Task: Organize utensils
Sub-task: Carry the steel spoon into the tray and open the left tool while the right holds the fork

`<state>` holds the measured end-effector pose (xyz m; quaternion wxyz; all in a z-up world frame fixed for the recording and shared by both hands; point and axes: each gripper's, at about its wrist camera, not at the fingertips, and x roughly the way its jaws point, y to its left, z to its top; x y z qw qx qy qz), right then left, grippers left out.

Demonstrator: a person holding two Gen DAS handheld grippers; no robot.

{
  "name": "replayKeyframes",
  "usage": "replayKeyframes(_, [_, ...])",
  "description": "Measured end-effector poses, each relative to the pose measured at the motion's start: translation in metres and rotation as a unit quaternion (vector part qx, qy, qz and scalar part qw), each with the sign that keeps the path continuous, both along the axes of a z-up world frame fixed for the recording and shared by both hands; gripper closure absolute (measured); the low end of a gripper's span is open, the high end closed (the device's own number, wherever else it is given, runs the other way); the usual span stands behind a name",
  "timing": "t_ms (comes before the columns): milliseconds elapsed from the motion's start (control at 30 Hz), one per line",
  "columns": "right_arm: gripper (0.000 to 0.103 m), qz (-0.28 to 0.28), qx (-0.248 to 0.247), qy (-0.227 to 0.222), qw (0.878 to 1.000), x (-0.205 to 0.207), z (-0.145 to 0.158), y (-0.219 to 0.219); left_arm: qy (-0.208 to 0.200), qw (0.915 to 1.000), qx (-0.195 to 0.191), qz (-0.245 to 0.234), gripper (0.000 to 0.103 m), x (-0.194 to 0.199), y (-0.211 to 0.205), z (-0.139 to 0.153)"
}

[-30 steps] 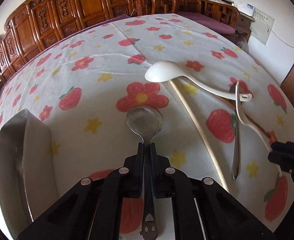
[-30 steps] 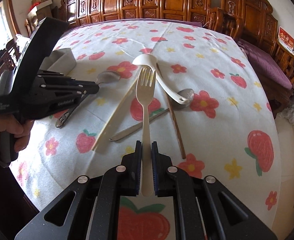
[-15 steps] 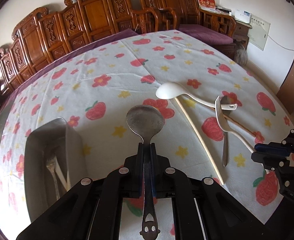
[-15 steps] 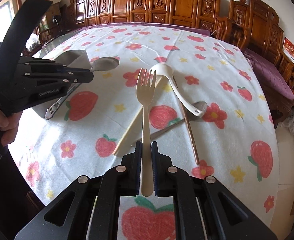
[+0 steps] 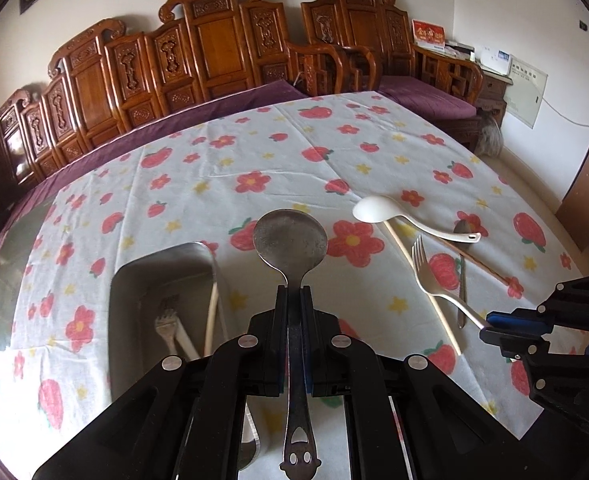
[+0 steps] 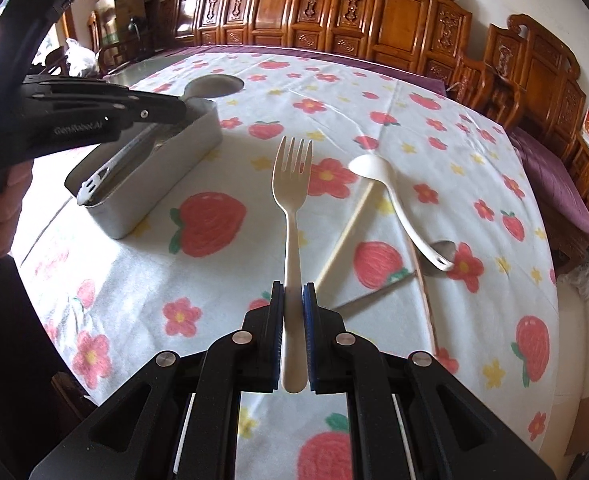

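My left gripper [image 5: 293, 294] is shut on a metal spoon [image 5: 290, 240] and holds it above the right side of the metal box [image 5: 134, 280], which holds a metal fork [image 5: 166, 320] and a pale chopstick [image 5: 212, 312]. My right gripper [image 6: 293, 292] is shut on a cream plastic fork [image 6: 292, 184], raised above the tablecloth. On the cloth lie a white ladle spoon [image 6: 378, 176], a pale chopstick [image 6: 350, 232], a brown chopstick [image 6: 424, 300] and a metal spoon [image 6: 442, 248]. The left gripper [image 6: 174, 110] and box [image 6: 154, 176] show in the right wrist view.
The table carries a white cloth [image 5: 254, 152] with strawberry and flower prints. Carved wooden chairs [image 5: 214, 48] line the far side. The table's edge falls off at right [image 6: 554, 320] towards the floor.
My left gripper has lifted and swung left with the spoon, so the metal box now lies under it. My right gripper has lifted the cream fork and moved towards the box.
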<state>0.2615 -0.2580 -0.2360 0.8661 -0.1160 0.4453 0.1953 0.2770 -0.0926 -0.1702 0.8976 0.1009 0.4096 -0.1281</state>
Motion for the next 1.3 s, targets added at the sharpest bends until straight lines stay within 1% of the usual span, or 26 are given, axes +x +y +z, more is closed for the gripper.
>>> replayKeyframes(300, [0.092,0.017,0.003,0.001,1.000,0.011,0.003,0.036,-0.003,0.9997,-0.012,0.023,0.098,0.004,0.043,0.003])
replayKeyframes(400, [0.092,0.017,0.014,0.002,1.000,0.013,0.002,0.043,-0.012,0.9993,-0.020,0.029,0.098,0.004,0.057,0.005])
replayKeyframes(667, [0.092,0.021,0.025,0.014,0.999,0.017,-0.008,0.060,-0.024,0.9990,-0.013,0.035,0.098,0.007,0.081,-0.005])
replayKeyframes(800, [0.092,0.023,0.028,0.017,0.999,0.022,-0.010,0.065,-0.013,0.9990,-0.008,0.042,0.098,0.012,0.090,-0.019])
replayKeyframes(900, [0.092,0.025,0.028,0.017,0.999,0.025,-0.011,0.070,0.005,0.9986,-0.014,0.050,0.098,0.017,0.101,-0.031])
replayKeyframes(1033, [0.092,0.027,0.031,0.017,0.999,0.028,-0.009,0.076,0.028,0.9979,-0.011,0.058,0.098,0.023,0.110,-0.045])
replayKeyframes(1200, [0.092,0.029,0.032,0.017,0.999,0.031,-0.009,0.082,0.049,0.9968,-0.008,0.062,0.098,0.028,0.113,-0.058])
replayKeyframes(1300, [0.092,0.031,0.030,0.018,0.999,0.030,-0.008,0.085,0.056,0.9969,-0.002,0.056,0.098,0.029,0.111,-0.063])
